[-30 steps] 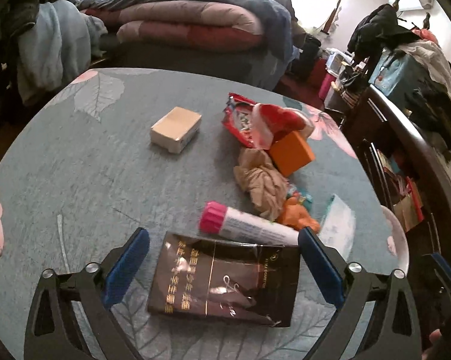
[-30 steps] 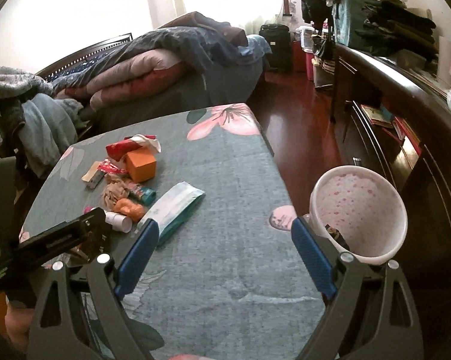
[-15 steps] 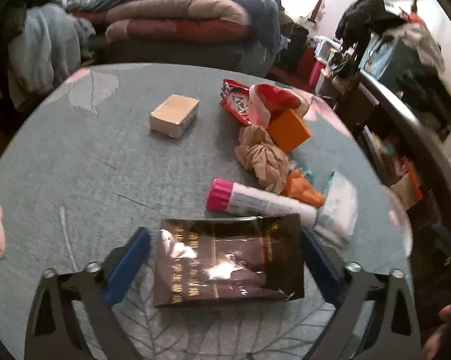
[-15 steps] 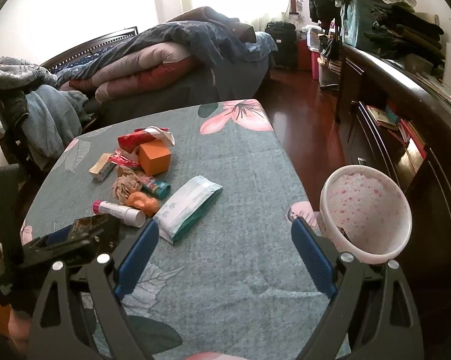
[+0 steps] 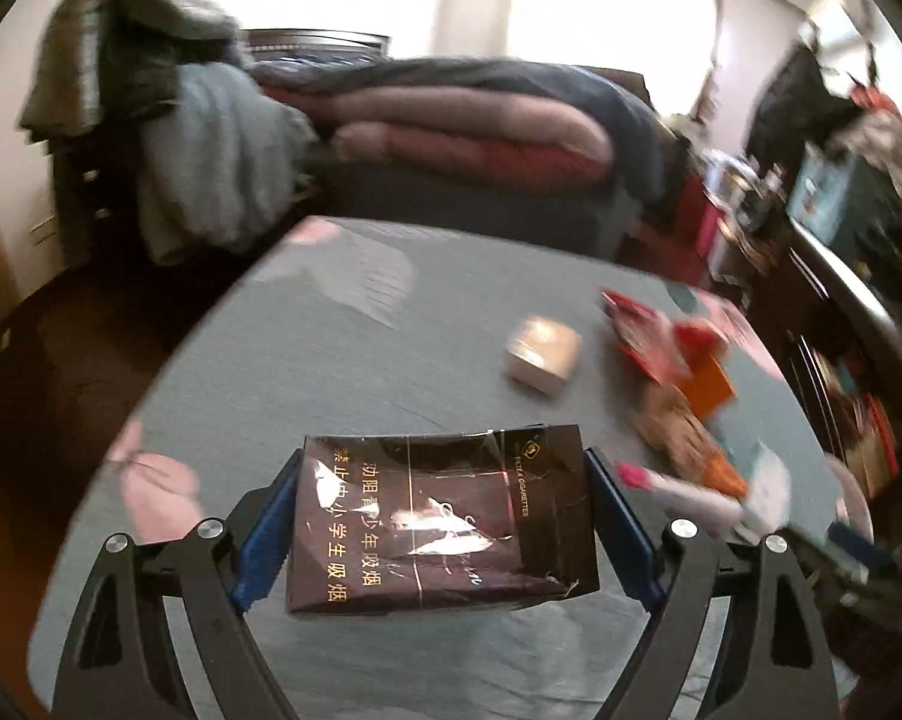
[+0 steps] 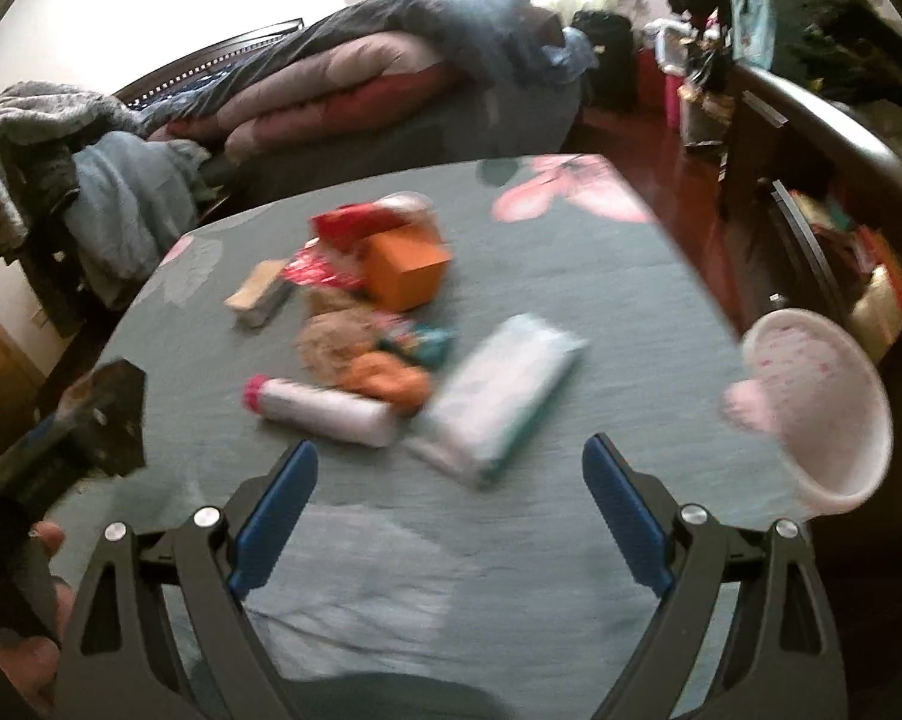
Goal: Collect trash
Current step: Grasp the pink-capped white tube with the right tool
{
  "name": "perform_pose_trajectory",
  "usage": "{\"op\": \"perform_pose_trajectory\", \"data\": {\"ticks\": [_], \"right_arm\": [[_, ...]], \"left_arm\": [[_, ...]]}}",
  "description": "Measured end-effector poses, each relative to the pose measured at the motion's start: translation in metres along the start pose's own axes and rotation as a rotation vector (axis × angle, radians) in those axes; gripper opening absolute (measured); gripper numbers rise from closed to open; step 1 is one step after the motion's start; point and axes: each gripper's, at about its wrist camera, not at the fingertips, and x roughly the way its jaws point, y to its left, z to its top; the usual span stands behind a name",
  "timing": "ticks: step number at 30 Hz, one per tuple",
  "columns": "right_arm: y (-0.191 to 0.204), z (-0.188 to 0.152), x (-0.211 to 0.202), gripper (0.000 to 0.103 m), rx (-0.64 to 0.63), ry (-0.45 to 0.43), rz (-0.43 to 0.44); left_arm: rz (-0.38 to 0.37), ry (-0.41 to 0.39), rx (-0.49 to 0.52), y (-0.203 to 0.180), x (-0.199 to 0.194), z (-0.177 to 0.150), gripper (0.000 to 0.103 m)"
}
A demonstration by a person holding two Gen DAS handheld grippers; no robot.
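Because the dark cigarette pack (image 5: 441, 516) is wide and flat, the left gripper (image 5: 441, 525) takes it across its broad face, one blue pad against each side edge, and the pack sits clear of the tablecloth (image 5: 354, 360) rather than lying on it. That grasp looks firm enough for carrying, though the glossy wrap could slip if the hold loosens. From the right wrist view the same pack (image 6: 111, 414) shows at about nine o'clock, raised in the left tool above the table edge.

The right gripper (image 6: 451, 510) has its fingers spread with nothing between them, hanging over bare cloth at six o'clock of the litter pile, so it is free for the next pick. Nearest to it lie the white tube with a pink cap (image 6: 321, 411) and the pale tissue pack (image 6: 499, 390), side by side at about twelve o'clock from the fingertips. Behind them sit the crumpled brown paper (image 6: 333, 345), the orange box (image 6: 405, 270) and the red wrapper (image 6: 354, 222), bunched together in the middle of the table. A small tan box (image 5: 544, 354) rests apart from the heap.

The pink-speckled bin (image 6: 817, 408) stands off the table's edge at three o'clock, low beside it, which is probably where the held pack is bound.
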Motion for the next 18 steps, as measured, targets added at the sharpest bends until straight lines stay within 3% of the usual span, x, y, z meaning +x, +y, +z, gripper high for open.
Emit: {"op": "perform_pose_trajectory", "data": {"ticks": [5, 12, 18], "right_arm": [[0.039, 0.001, 0.023, 0.095, 0.021, 0.012, -0.005], [0.059, 0.011, 0.061, 0.097, 0.078, 0.056, -0.122], [0.072, 0.02, 0.076, 0.099, 0.053, 0.057, -0.213]], "left_arm": [[0.018, -0.03, -0.068, 0.035, -0.008, 0.01, 0.088], [0.006, -0.027, -0.086, 0.055, -0.005, 0.014, 0.088], [-0.018, -0.015, -0.112, 0.062, 0.002, 0.014, 0.088]]}}
